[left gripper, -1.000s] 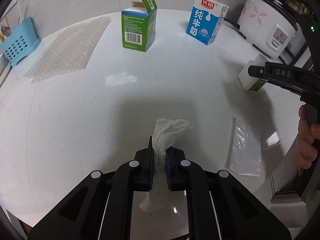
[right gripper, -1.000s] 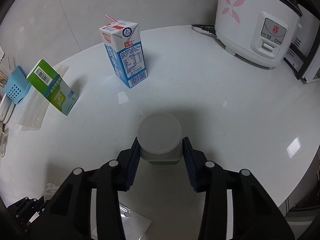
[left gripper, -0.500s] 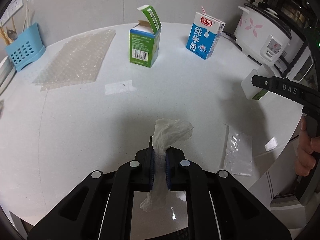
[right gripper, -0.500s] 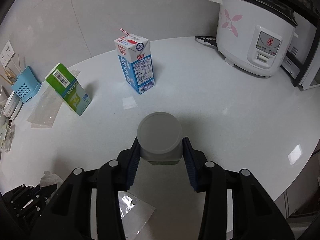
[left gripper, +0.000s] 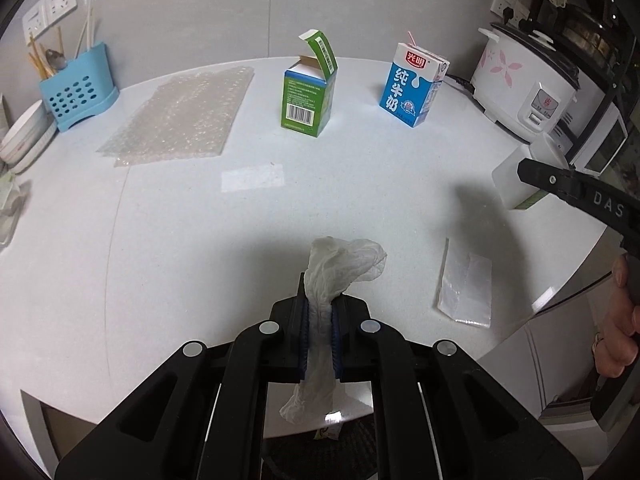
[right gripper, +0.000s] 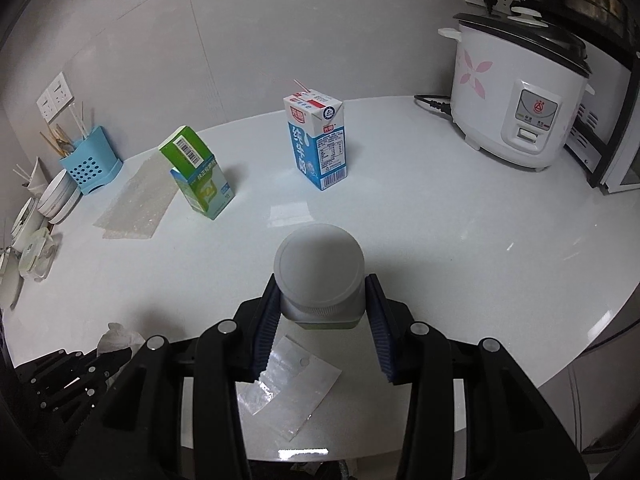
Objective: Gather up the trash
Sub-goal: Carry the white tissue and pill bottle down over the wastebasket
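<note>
My left gripper is shut on a crumpled white tissue and holds it above the white table's front edge. My right gripper is shut on a white plastic bottle with a green label, held above the table; the bottle also shows at the right of the left wrist view. On the table lie a clear plastic bag, a green carton with an open flap, a blue milk carton with a straw, a bubble wrap sheet and a small clear film piece.
A white rice cooker stands at the back right. A blue utensil holder and stacked white bowls sit at the back left. The table edge curves along the right, with floor and a dark bin below the front edge.
Both grippers have risen and pulled back toward the table's front edge, each with its object still held. The table objects have not moved.
</note>
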`<state>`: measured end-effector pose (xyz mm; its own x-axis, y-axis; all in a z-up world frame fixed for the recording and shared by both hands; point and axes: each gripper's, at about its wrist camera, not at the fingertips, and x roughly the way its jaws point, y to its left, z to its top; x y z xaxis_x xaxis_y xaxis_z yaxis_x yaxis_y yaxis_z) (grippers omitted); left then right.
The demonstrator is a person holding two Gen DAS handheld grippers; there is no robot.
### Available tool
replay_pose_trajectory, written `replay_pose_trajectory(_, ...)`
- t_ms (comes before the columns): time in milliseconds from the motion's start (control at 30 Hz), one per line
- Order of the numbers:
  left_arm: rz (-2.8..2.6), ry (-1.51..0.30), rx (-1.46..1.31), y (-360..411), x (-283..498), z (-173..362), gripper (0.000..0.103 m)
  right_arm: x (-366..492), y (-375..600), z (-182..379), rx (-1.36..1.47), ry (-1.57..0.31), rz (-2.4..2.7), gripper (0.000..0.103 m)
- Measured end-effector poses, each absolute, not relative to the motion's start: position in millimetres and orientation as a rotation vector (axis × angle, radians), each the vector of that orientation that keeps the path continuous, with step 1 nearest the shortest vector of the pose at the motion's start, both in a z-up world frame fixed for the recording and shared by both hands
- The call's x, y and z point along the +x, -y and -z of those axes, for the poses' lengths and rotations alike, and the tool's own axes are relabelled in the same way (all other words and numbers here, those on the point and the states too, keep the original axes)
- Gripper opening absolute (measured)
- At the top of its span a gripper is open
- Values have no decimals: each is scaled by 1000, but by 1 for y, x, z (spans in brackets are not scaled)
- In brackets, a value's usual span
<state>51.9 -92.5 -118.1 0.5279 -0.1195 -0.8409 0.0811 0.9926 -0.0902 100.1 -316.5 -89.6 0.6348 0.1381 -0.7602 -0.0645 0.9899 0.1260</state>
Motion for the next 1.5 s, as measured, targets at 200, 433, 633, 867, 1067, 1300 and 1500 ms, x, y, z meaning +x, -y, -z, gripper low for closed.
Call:
replay_pose_trajectory(200,100,-992,-55,88,32,111,8,74,314,87,85,-863,-153,40)
replay_pose_trajectory(433,87,-980,-65,85,8,105,8,46,311,82,74,-851,-188,40)
replay_pose_trajectory(633,76,-972,-75,81,-13,101,8,24,308,78,58,-841,-219,40)
replay_pose_trajectory(867,76,-972,-77,82,-35,101,8,0,302,80,35,-842,-255,40)
replay_pose_trajectory(1067,88,-979,-80,84,-59,104,8,-24,302,88,14,-856,-289,40)
replay_pose_trajectory(1300,96,-1014,-90,88,-82,126,8,-46,299,112,7,-896,-330,40)
replay_pose_trajectory(1500,107,-1023,-94,86,-96,144,8,-63,292,136,-18,-940,-356,40)
